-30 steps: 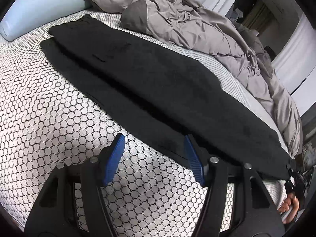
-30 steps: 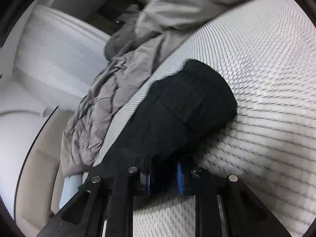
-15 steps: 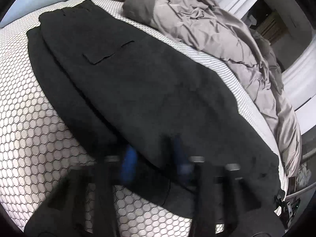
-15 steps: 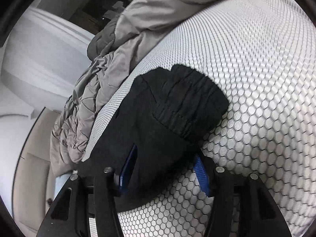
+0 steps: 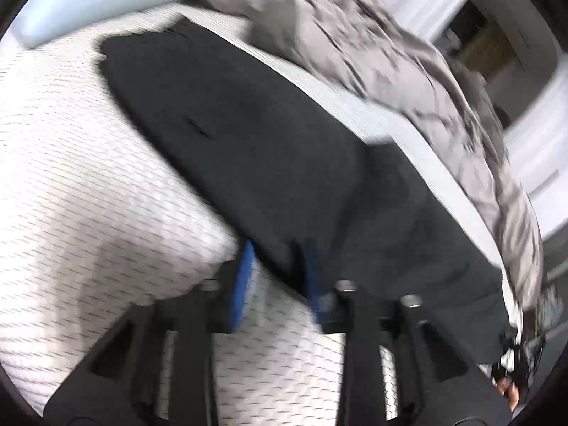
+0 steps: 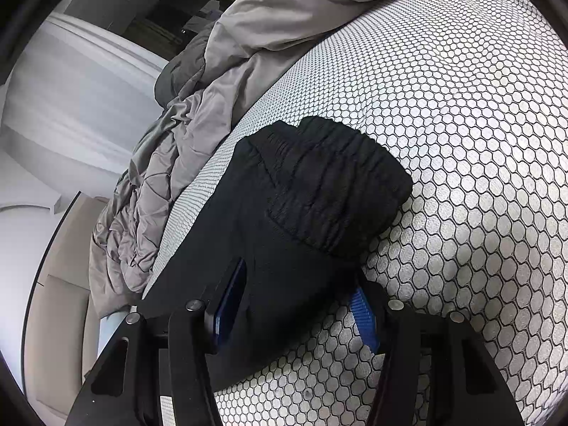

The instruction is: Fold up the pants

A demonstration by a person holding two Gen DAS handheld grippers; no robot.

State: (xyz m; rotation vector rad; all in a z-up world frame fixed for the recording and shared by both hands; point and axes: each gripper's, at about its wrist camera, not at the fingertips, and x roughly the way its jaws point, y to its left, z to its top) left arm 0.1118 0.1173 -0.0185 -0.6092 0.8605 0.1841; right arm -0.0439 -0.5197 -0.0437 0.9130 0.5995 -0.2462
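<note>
Black pants (image 5: 269, 149) lie lengthwise on the bed, one leg folded over the other. In the blurred left wrist view my left gripper (image 5: 277, 266) is closed on the near edge of the pants, with cloth between its blue pads. In the right wrist view the gathered elastic cuffs (image 6: 337, 181) lie stacked ahead of my right gripper (image 6: 298, 298). Its jaws stand wide open on either side of the leg cloth and do not pinch it.
The bed has a white sheet with a black hexagon print (image 6: 461, 106). A crumpled grey duvet (image 5: 390, 53) runs along the far side of the pants and shows in the right wrist view (image 6: 184, 135). A light blue pillow (image 5: 96, 0) lies at the head.
My right gripper let go of the cuff end and opened wide. My left gripper moved onto the pants' near edge and closed on it, and is moving now.
</note>
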